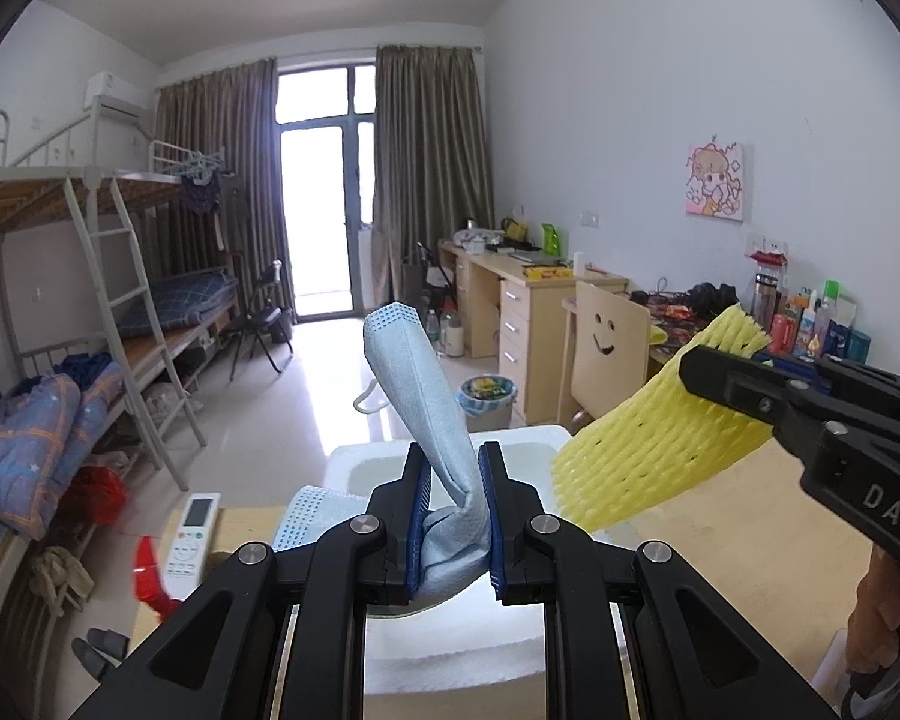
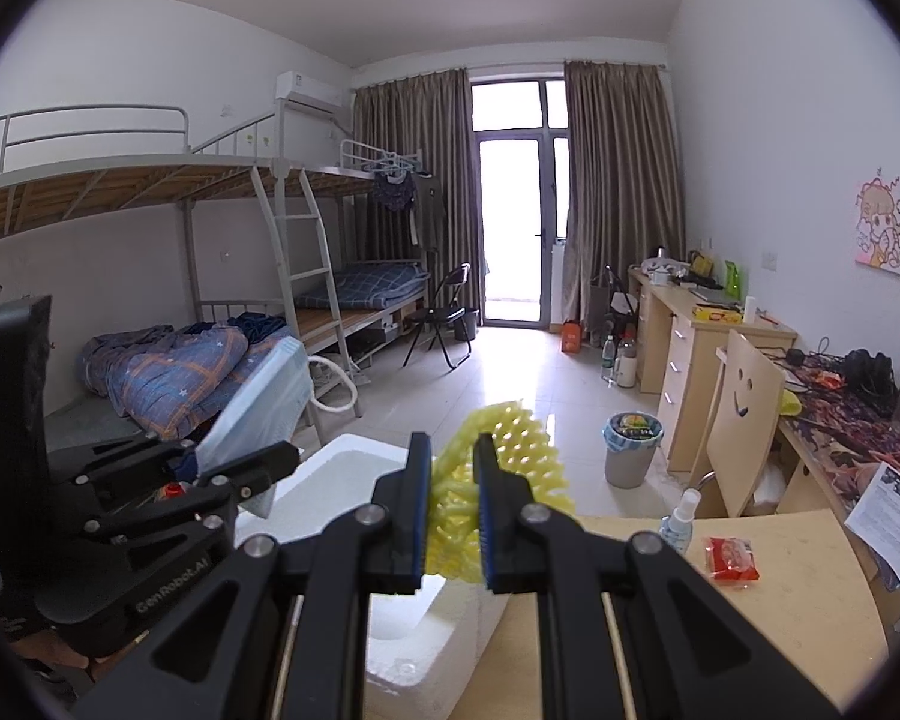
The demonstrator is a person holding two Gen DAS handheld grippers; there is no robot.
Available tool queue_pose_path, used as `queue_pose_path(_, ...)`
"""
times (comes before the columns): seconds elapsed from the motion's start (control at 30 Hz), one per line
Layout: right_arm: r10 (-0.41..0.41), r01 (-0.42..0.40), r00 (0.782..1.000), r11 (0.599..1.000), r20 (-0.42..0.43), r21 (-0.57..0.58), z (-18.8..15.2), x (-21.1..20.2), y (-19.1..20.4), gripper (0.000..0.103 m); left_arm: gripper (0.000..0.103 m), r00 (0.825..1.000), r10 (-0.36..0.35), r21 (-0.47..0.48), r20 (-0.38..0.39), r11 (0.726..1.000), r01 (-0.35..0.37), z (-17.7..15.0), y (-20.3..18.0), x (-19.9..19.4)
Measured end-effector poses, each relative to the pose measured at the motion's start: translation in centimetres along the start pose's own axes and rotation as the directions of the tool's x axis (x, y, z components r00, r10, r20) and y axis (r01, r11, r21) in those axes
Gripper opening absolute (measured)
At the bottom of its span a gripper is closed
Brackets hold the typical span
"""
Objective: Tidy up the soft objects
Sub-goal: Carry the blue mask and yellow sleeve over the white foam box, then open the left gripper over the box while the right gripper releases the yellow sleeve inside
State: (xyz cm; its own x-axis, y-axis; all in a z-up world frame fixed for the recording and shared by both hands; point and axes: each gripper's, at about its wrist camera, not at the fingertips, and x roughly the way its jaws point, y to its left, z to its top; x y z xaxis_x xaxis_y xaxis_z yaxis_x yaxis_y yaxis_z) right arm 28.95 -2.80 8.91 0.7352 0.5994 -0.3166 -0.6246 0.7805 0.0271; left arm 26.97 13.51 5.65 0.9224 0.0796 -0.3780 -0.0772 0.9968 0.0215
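Note:
My left gripper (image 1: 455,474) is shut on a light blue cloth (image 1: 417,384), which stands up and curls between the blue pads above a white foam box (image 1: 450,642). A second fold of the cloth (image 1: 312,516) hangs to the left. My right gripper (image 2: 453,468) is shut on a yellow foam net sleeve (image 2: 498,450) over the same white foam box (image 2: 354,474). In the left wrist view the right gripper (image 1: 699,369) comes in from the right with the yellow sleeve (image 1: 648,450). In the right wrist view the left gripper (image 2: 282,457) shows at the left with the blue cloth (image 2: 258,408).
The box sits on a wooden table (image 2: 780,618) that bears a red packet (image 2: 732,558), a spray bottle (image 2: 678,522) and a sheet of paper (image 2: 888,516). A remote control (image 1: 192,534) and a red object (image 1: 150,576) lie at the table's left. Bunk beds, a desk and chairs stand beyond.

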Motion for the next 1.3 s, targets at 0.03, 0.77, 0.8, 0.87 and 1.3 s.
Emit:
queue_pose_path(0.03,-0.004,0.004,1.000,1.000,-0.001,0.005,0.0,0.0,-0.3,0.017,0.018,1.000,-0.008,-0.001,-0.007,1.000,0.008,0.0,0.0,0.3)
queue_pose_path(0.77,-0.028,0.028,1.000,0.999,-0.001,0.021,0.0,-0.2,-0.8,0.017,0.078,0.999,-0.009,0.017,-0.044,1.000,0.010,-0.2,-0.1,2.4)
queue_pose_path(0.8,-0.030,0.030,1.000,0.999,-0.001,0.022,0.0,-0.2,-0.8,0.017,0.081,0.999,-0.003,0.024,-0.038,1.000,0.004,-0.2,-0.1,2.3)
queue_pose_path(0.87,-0.030,0.030,1.000,0.999,-0.001,0.022,0.0,-0.2,-0.9,0.017,0.087,0.999,0.009,0.024,-0.033,1.000,-0.009,-0.1,0.0,2.2)
queue_pose_path(1.3,-0.001,0.001,1.000,1.000,-0.004,0.004,0.5,0.1,-0.3,0.017,0.100,0.993,0.106,0.008,0.048,0.994,-0.106,0.5,1.4,-1.6)
